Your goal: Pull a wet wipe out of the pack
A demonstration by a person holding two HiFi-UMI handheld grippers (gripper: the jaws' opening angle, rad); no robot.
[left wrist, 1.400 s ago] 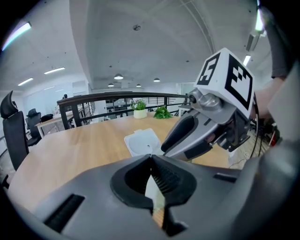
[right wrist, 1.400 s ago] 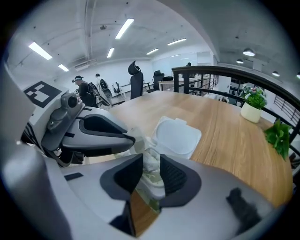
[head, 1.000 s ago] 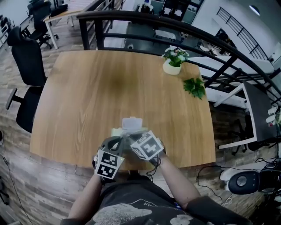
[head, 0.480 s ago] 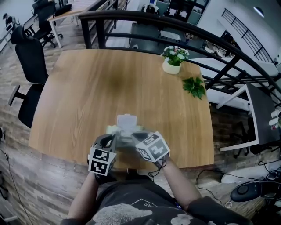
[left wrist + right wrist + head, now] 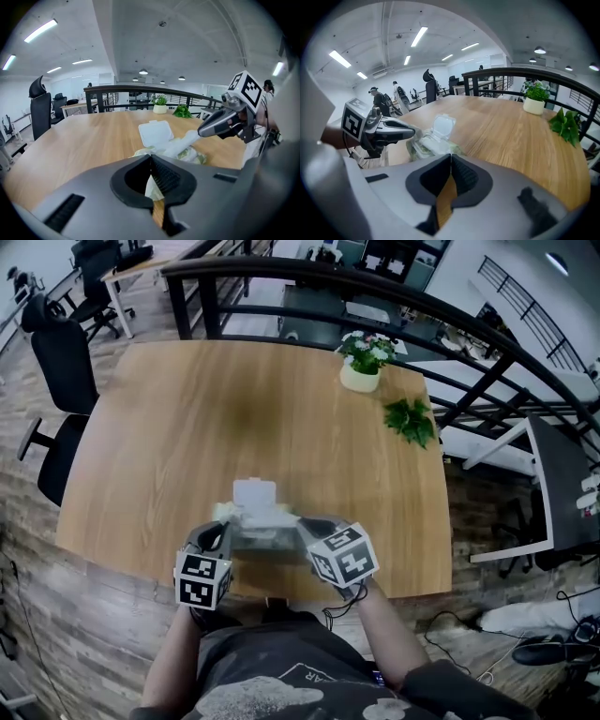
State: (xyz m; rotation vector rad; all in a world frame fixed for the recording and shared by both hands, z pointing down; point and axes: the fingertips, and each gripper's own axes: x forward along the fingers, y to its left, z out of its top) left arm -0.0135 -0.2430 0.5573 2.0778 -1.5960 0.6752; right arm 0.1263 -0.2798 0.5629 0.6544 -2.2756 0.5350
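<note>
- table (image 5: 234,399): big wooden top. Work is at its near edge, right in front of the person.
- left gripper (image 5: 151,161): jaws fully together, pinching a flap of film at the pack's left end. It acts as the anchor.
- right gripper (image 5: 201,131): jaws closed. The left gripper view shows its tips nipping the free end of the wipe; its own view doesn't show the wipe clearly.
- wet wipe pack (image 5: 264,532): flat on or just above the table, can't tell which. It sits between the two grippers.
  - Long axis runs side to side, along the near table edge.
  - Top face and opening point up.
- lid (image 5: 255,492): flipped open and tilted toward the far side of the table, so the hinge is on the far long edge. It is clear of the pull path.
- wet wipe (image 5: 183,144): short white strip, partly out.
  - It is stretched from the opening to the right gripper's tips.
  - Long axis slants up and toward the person's right.
- Doing the step well (judgement):
  - Keep the left grip firm and low so the pack doesn't ride along.
  - Pull with the right in line with the strip, up and away from the opening, slow and steady.
  - A sideways jerk could tear the sheet or drag out the next one.
  - The pinch is near the wipe's tip, so it may slip.
</note>
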